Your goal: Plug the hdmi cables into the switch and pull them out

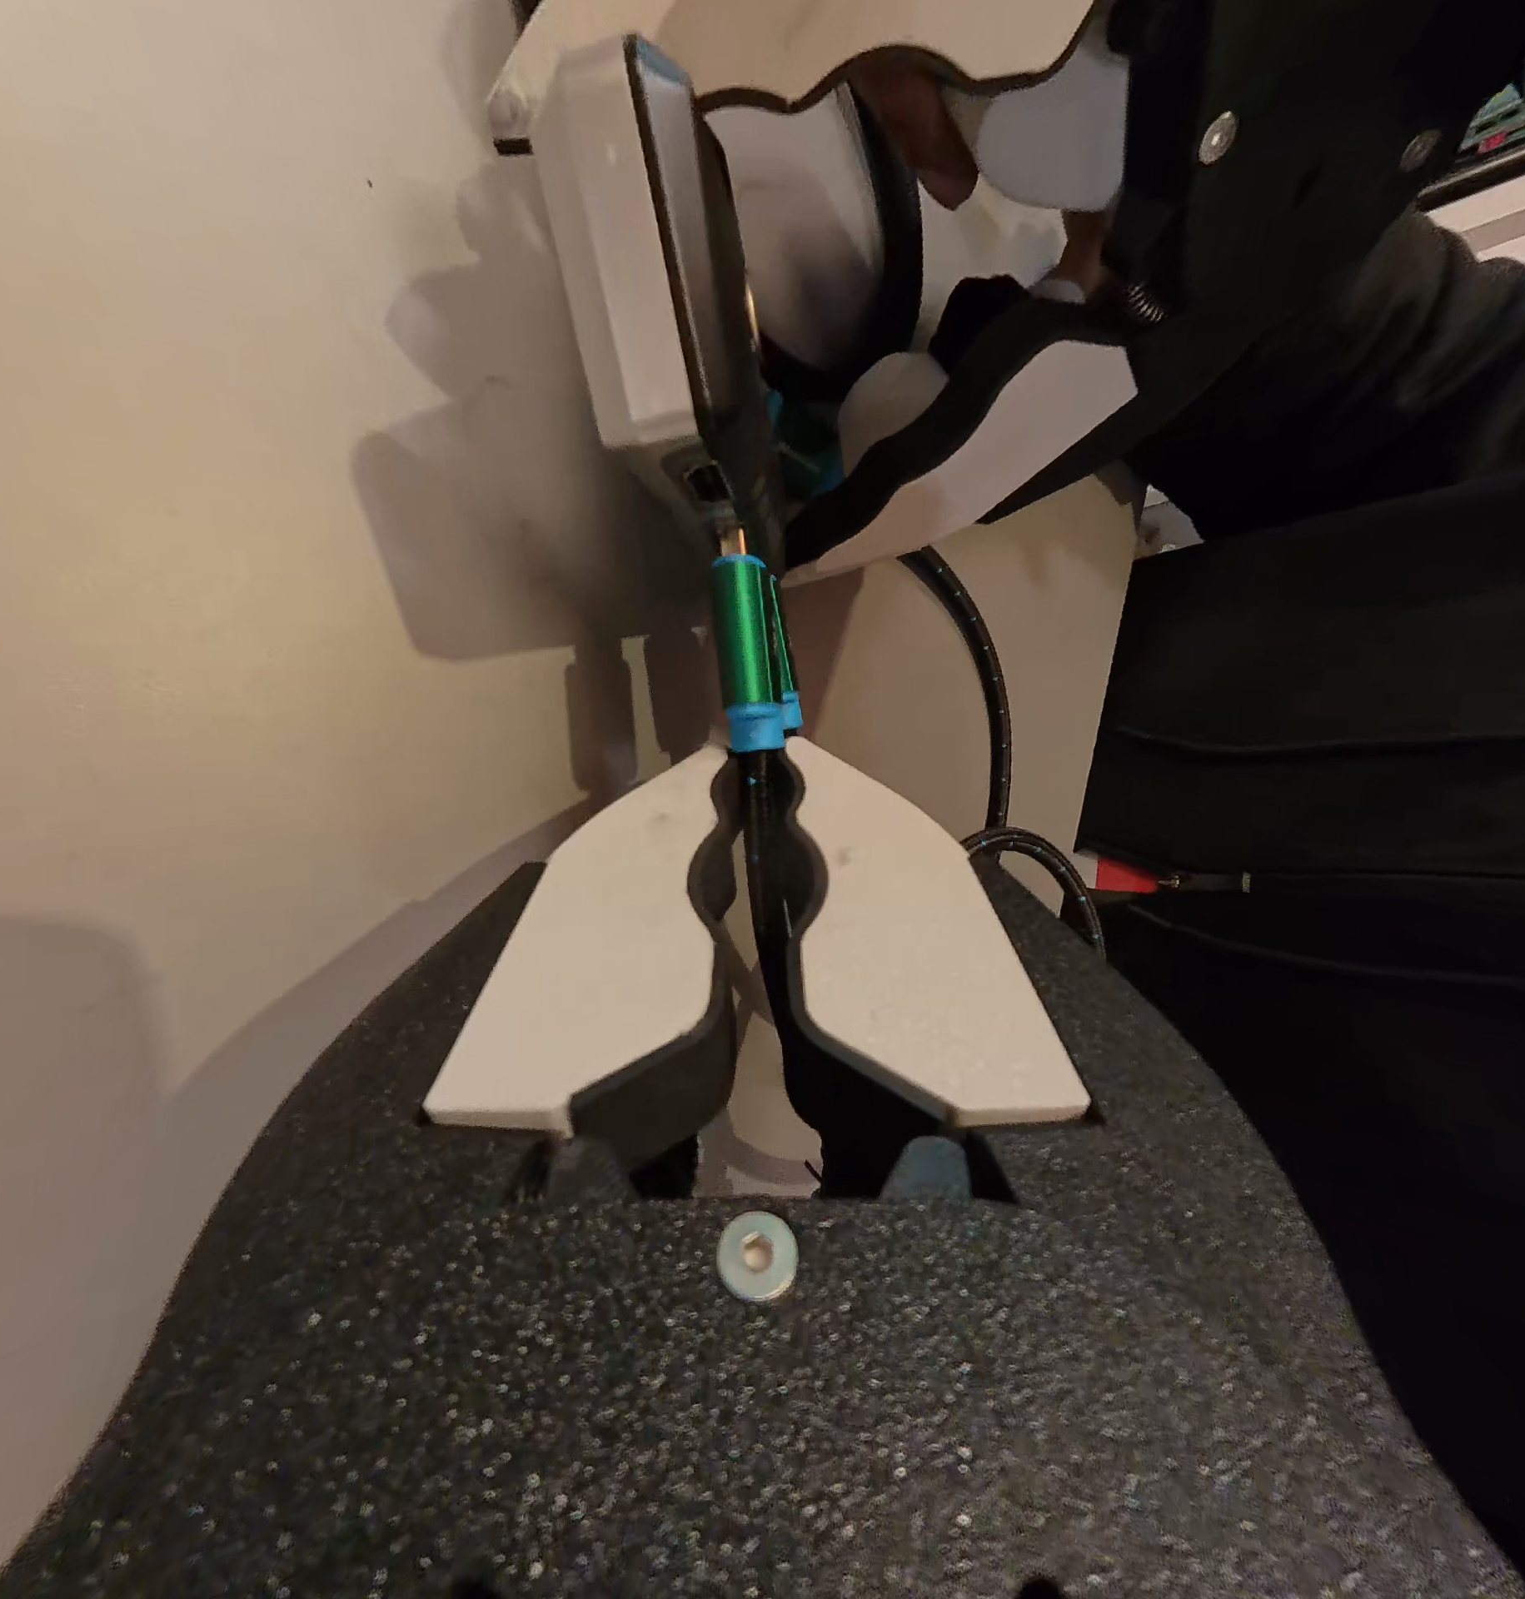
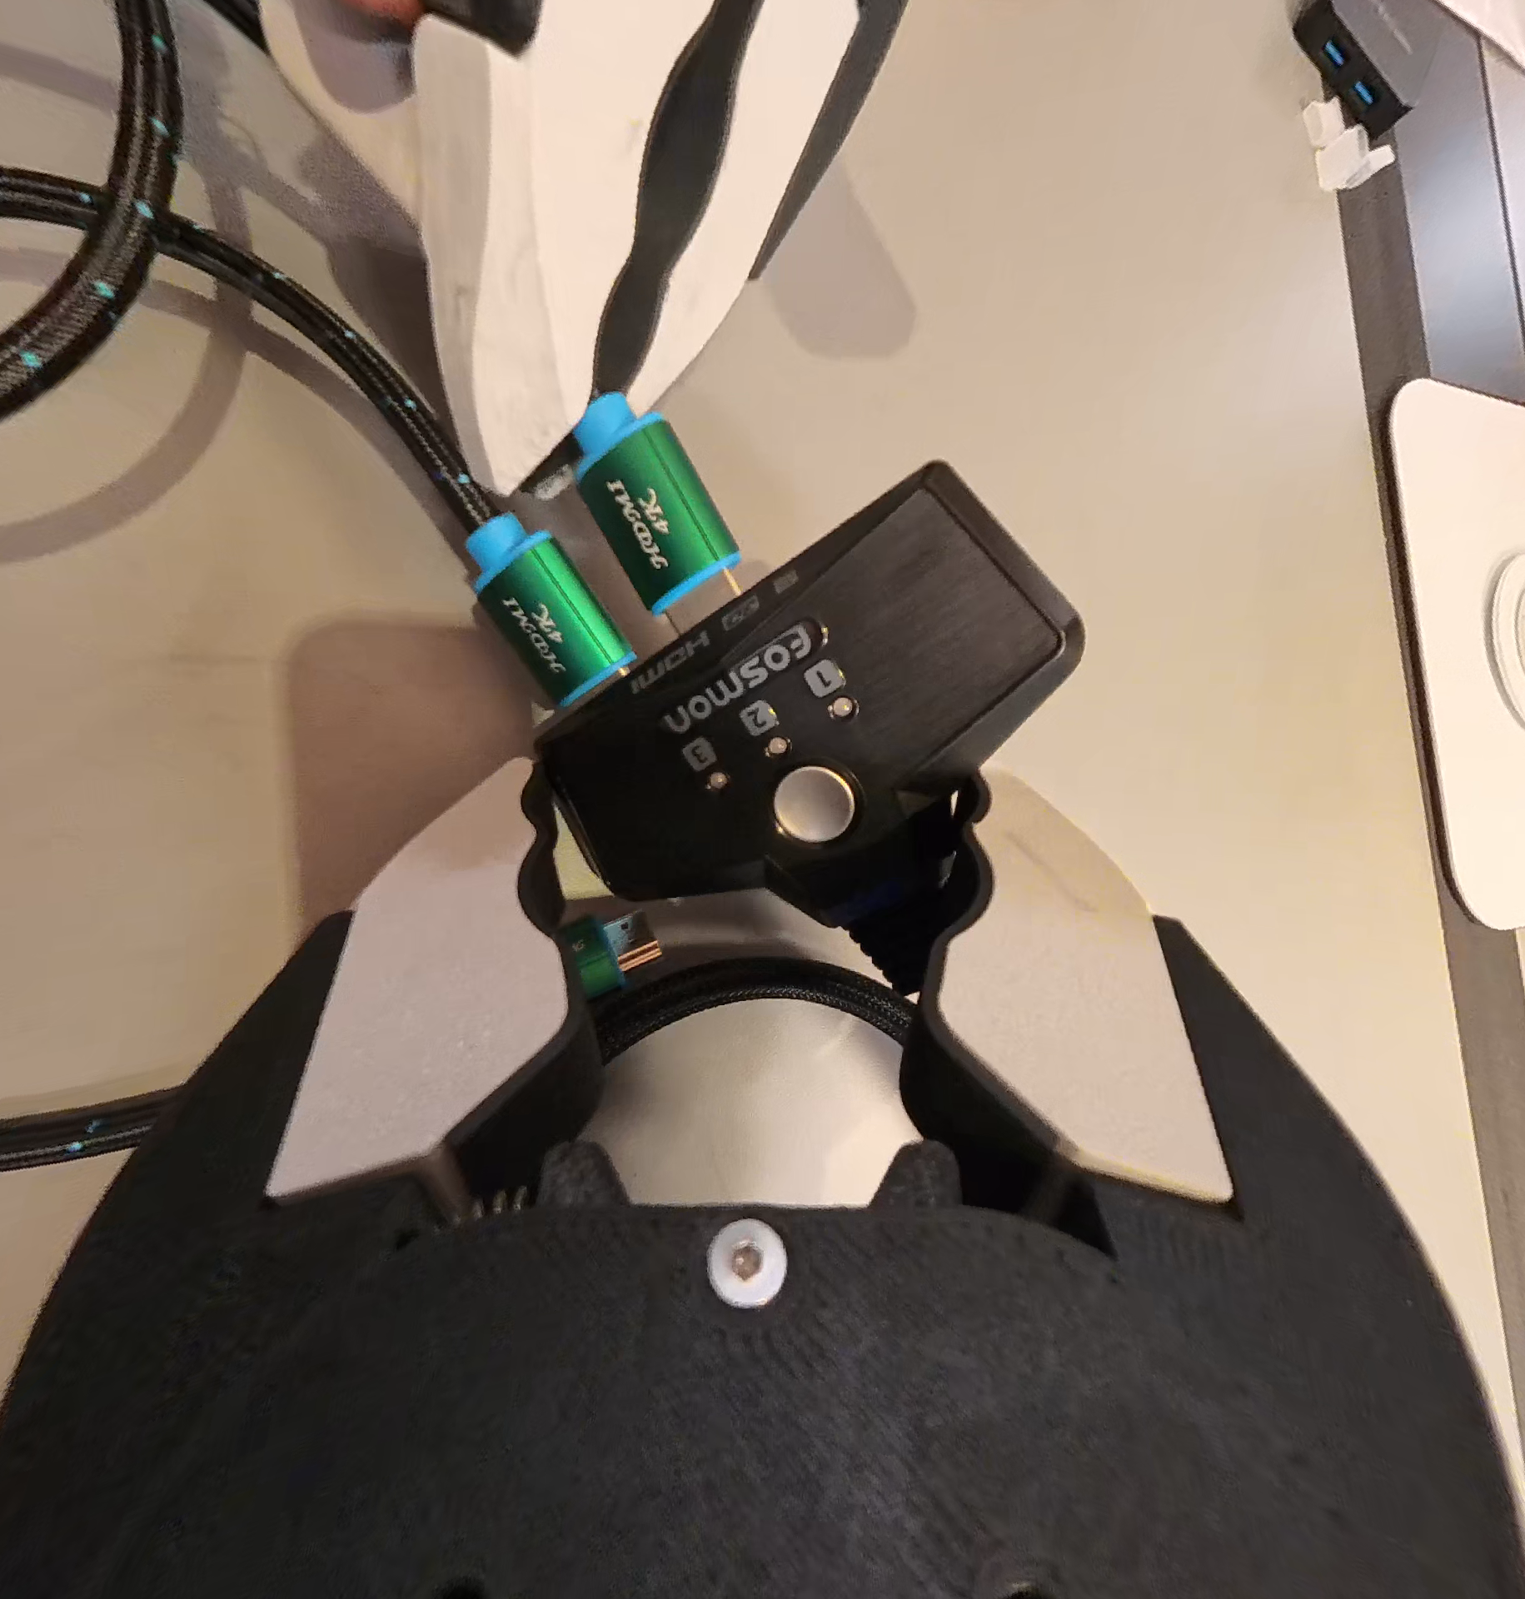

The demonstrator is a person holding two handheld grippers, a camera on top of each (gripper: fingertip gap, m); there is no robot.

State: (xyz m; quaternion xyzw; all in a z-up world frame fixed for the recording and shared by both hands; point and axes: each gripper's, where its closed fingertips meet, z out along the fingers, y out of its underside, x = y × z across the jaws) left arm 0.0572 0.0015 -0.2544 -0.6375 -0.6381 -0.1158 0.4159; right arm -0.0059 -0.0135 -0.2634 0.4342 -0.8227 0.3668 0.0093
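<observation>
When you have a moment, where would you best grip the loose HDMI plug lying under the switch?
Grip the green barrel across its flat sides, approaching from the cable end. The gold tip is bare and points away, and the switch overhangs it, so top access looks blocked.

Cream tabletop under warm indoor light

From my right wrist feed I see a smooth cream tabletop [image 2: 1044, 346] filling most of the view, soft shadows pooling at 9 o'clock. At 3 o'clock lies a flat white rounded-corner pad [image 2: 1468, 658], and at 1 o'clock a grey metal hub with blue ports [image 2: 1364, 69]. My left feed shows the same pale surface [image 1: 179, 433].
</observation>
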